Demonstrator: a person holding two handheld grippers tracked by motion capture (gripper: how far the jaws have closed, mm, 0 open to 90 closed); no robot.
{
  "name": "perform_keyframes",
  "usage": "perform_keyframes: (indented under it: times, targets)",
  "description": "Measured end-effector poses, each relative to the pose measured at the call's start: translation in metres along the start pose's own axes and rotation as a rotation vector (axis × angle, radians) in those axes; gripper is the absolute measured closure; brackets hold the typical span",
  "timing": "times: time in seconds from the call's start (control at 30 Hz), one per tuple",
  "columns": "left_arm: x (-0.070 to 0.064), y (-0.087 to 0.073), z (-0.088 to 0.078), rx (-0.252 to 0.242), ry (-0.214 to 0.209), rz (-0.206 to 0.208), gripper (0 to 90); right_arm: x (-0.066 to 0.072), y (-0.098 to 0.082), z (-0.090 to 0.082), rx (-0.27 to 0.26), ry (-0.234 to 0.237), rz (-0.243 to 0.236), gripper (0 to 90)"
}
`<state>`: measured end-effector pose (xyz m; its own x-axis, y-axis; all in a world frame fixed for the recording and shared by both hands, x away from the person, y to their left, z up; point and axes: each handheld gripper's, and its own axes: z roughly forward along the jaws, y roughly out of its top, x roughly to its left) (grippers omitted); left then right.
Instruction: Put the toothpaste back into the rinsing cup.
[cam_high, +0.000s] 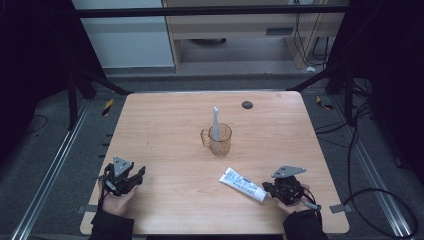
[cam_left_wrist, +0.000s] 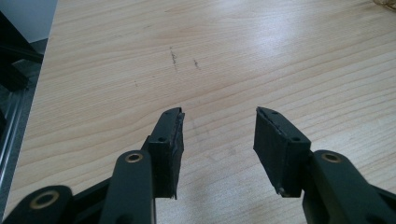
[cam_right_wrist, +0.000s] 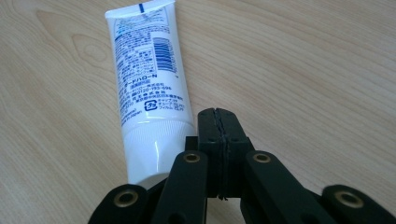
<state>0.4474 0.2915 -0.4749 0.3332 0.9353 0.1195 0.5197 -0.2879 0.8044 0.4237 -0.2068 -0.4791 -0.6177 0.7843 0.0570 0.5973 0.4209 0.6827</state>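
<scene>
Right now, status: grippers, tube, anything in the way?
Left gripper open, idle. Right gripper shut, empty, beside toothpaste tube lying flat. Nothing blocking; cup farther up the table.

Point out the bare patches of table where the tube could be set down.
Free: the table's far-left stretch, left of the cup; the middle strip between left gripper and tube; the far-right side beyond the cup. Crowded: centre around the cup, and beside the right gripper.
</scene>
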Motion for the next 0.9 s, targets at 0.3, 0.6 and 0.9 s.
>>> perform_keyframes:
  times: [0.3, 0.6, 0.9]
  targets:
    - [0.000, 0.000, 0.000, 0.000, -0.001, 0.000, 51.5, 0.008, -0.003, -0.001, 0.010, 0.020, -0.010, 89.5]
    - [0.000, 0.000, 0.000, 0.000, -0.001, 0.001, 51.4, 0.009, -0.002, -0.001, 0.013, 0.008, 0.002, 88.4]
    - [0.000, 0.000, 0.001, 0.001, -0.007, -0.001, 51.2, 0.003, 0.012, -0.013, -0.039, -0.032, 0.007, 76.6]
